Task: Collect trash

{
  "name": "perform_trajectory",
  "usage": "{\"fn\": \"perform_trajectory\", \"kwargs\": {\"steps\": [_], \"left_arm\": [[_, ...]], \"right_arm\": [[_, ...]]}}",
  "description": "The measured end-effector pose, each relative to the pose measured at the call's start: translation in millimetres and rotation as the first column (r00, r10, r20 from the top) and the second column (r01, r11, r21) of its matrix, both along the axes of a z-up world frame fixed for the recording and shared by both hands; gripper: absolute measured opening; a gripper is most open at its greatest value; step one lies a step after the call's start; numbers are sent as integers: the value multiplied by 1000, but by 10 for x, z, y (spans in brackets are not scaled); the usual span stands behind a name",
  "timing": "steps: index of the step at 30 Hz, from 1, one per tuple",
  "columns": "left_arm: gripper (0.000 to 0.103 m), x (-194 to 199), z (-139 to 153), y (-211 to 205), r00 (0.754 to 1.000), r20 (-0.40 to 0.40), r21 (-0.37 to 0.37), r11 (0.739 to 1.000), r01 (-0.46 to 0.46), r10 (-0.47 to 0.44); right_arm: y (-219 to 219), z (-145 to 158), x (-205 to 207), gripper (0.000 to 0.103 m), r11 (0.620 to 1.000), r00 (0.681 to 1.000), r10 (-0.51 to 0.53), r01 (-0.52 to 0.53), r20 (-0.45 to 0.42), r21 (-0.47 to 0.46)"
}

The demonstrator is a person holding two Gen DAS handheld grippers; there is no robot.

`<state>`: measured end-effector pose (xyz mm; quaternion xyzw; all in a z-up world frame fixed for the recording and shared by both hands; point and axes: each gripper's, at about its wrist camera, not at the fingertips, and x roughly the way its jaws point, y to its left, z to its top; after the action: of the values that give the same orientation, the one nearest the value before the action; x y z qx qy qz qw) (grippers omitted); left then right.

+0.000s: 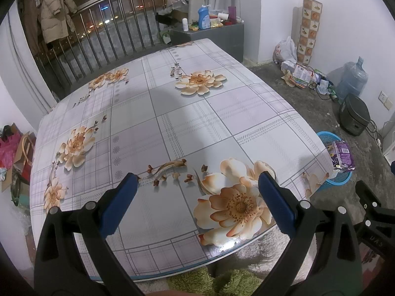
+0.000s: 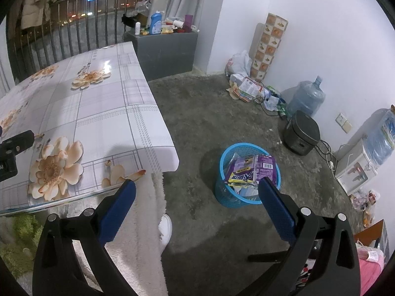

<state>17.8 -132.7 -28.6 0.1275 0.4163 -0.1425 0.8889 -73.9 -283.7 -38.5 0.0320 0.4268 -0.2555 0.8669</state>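
Looks like the trash run is basically wrapped up

Table [image 1: 172, 113] shows nothing left to grab, and the wrappers [image 2: 251, 170] sit piled in the blue basket [image 2: 223, 162] on the floor beside it. Left gripper [image 1: 198, 181] hangs wide open over the tabletop, holding nothing; right gripper [image 2: 197, 190] gapes empty near the basket. Next move, I'd guess, is just scanning for strays.

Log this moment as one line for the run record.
left claw: open, over table | right claw: open, empty | blue basket: wrappers inside, on floor
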Motion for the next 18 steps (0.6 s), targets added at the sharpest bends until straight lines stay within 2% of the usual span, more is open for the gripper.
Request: {"fn": "perform_trajectory", "kwargs": {"steps": [18], "left_arm": [[94,14,16,-10,1000,-6,0,1000,-2,2]], "right_arm": [[-1,7,2,96,1000,1000,0,0,1,-2]]}}
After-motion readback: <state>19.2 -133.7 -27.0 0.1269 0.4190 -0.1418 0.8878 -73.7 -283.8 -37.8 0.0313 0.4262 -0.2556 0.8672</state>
